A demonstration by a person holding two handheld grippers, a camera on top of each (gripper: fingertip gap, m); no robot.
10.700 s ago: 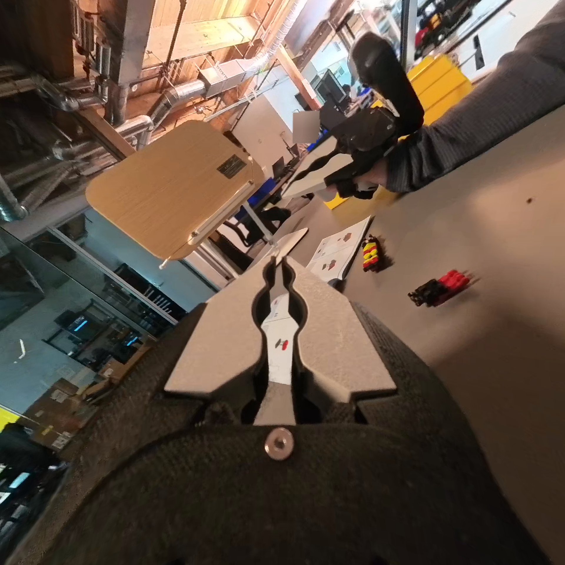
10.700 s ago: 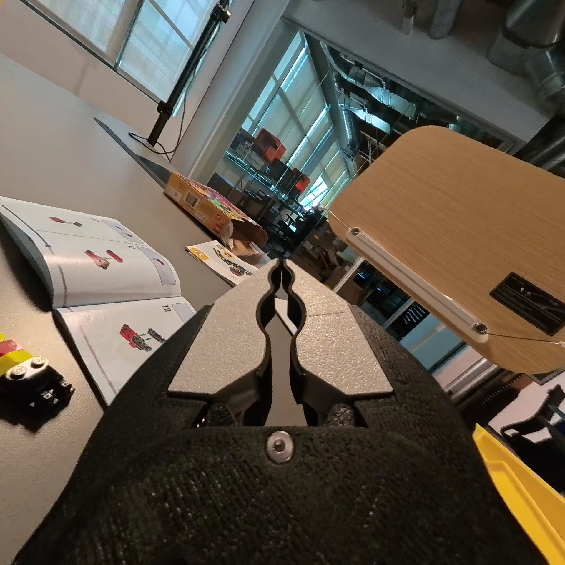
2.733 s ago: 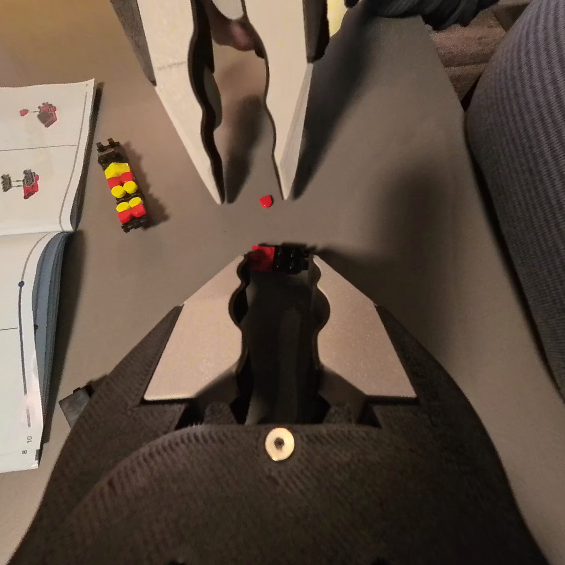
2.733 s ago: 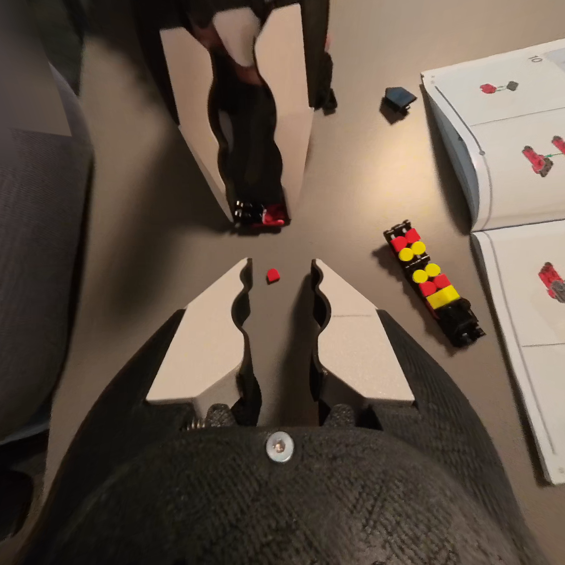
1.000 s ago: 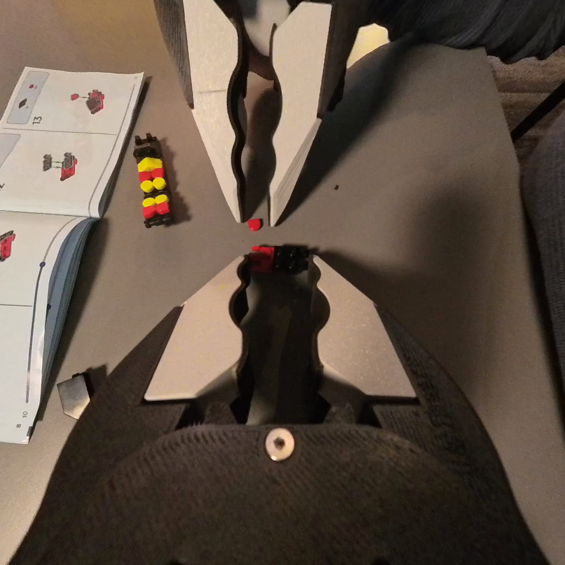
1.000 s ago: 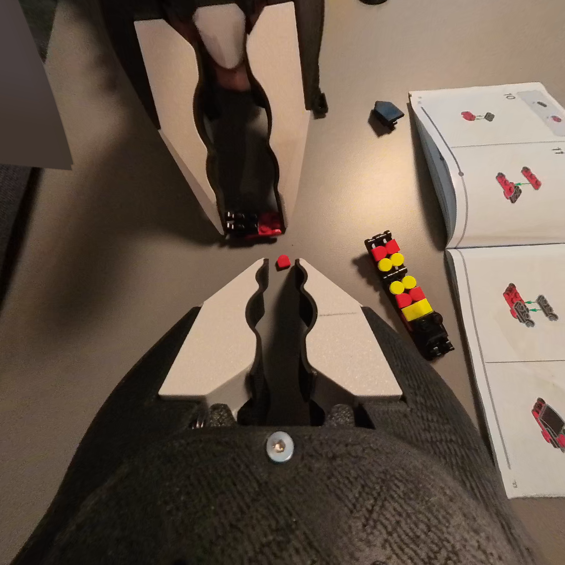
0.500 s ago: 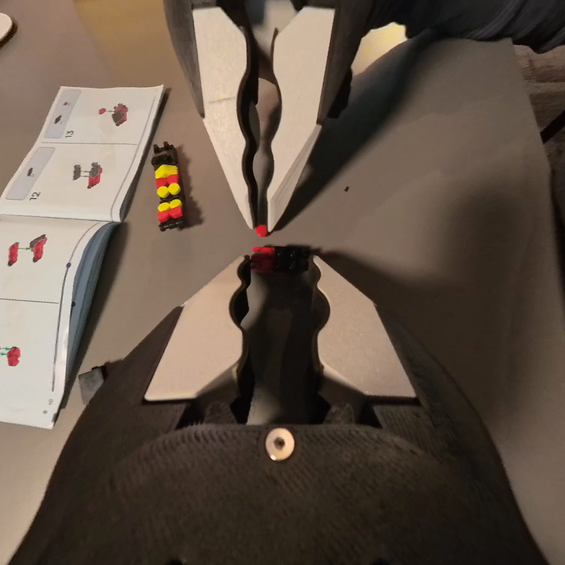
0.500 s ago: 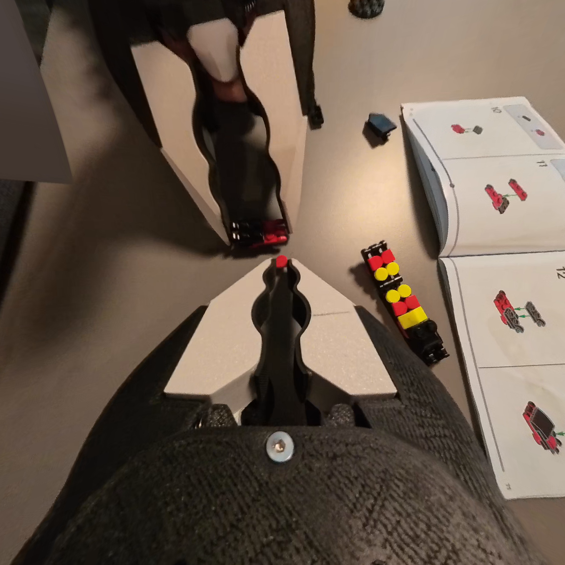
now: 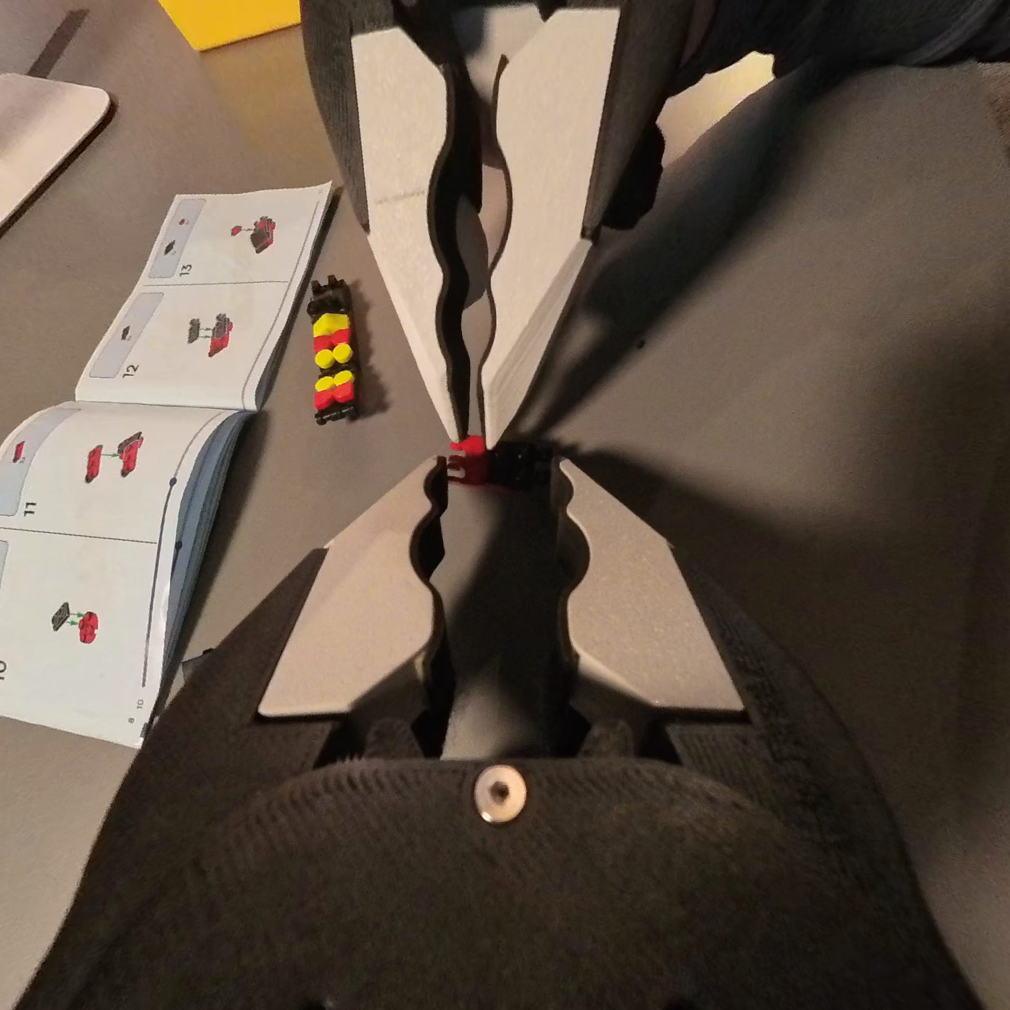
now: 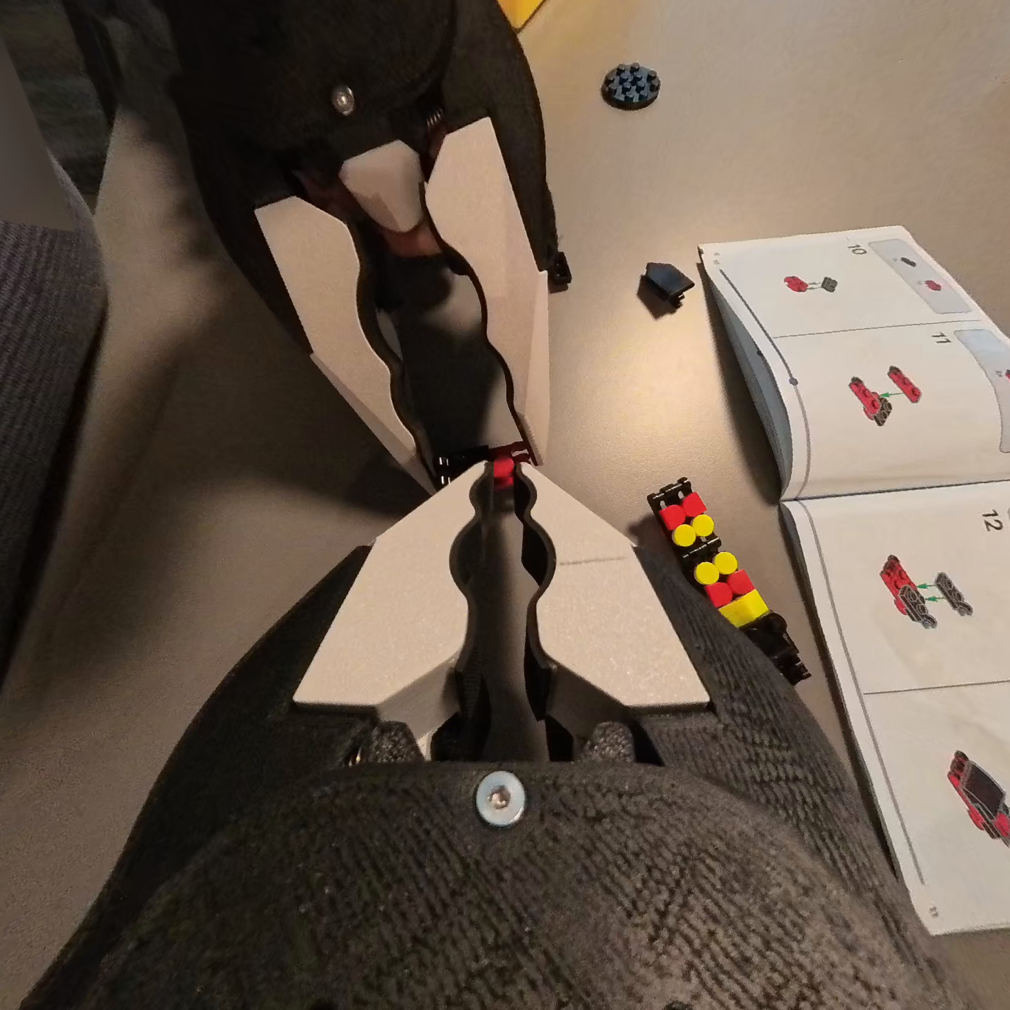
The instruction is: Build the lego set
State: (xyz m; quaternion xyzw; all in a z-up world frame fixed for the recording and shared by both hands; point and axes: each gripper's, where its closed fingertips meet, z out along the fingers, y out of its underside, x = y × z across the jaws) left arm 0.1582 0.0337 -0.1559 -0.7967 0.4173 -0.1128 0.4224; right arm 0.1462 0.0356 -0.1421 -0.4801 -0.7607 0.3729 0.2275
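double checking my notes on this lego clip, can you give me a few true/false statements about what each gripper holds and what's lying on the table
1. The right gripper is shut on a small red piece. True.
2. The left gripper holds nothing. False: it grips a red and black assembly.
3. The instruction booklet lies open on the table. True.
4. The long black, red and yellow assembly is held in a gripper. False: it lies on the table beside the booklet.
5. A round dark studded piece lies on the table. True.

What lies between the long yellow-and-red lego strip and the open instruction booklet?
Only bare table lies between the strip and the booklet; a narrow gap, seen in the right wrist view.
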